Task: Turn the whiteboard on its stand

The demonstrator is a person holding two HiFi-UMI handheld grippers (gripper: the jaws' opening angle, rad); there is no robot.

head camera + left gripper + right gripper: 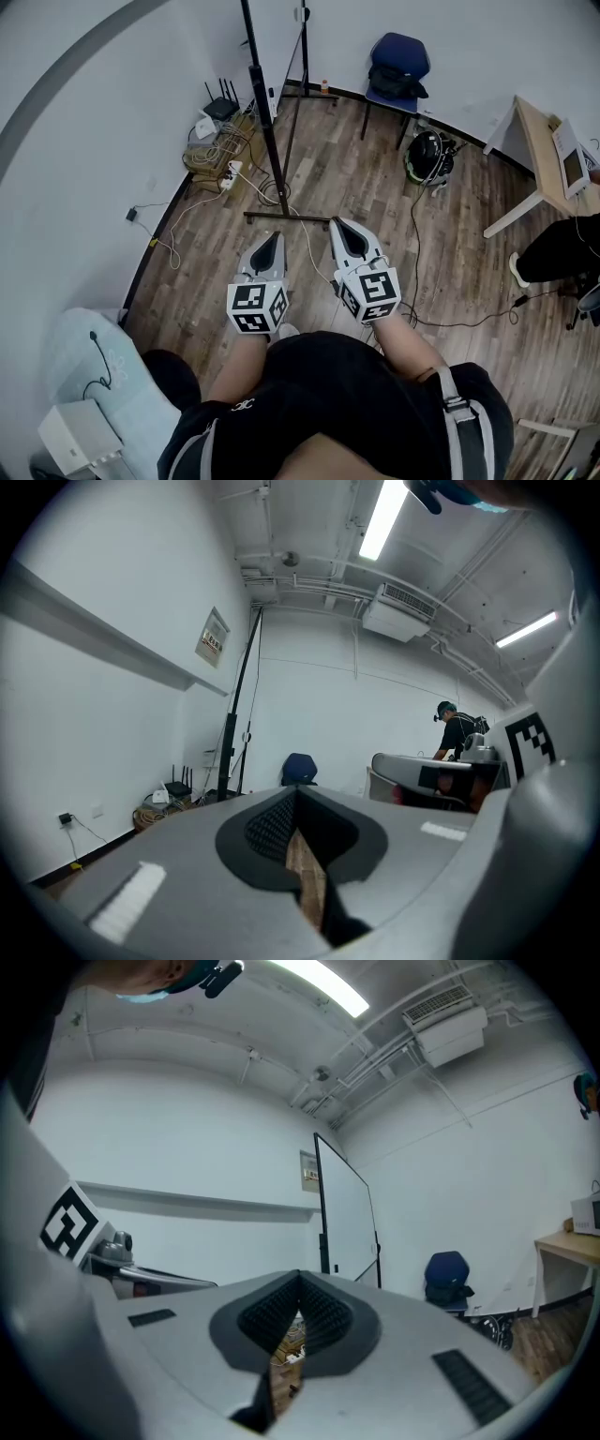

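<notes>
my left gripper (272,236) and right gripper (339,225) are both clenched empty, short of the whiteboard (347,1222); i should step in, open up, and grip its frame edge squarely.

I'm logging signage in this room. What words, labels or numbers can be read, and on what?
Nothing reads clearly.
Wall notice: print too small to read.
Logo on the person's shorts: too small to read.
Marker cubes: square patterns only, no letters.
</notes>
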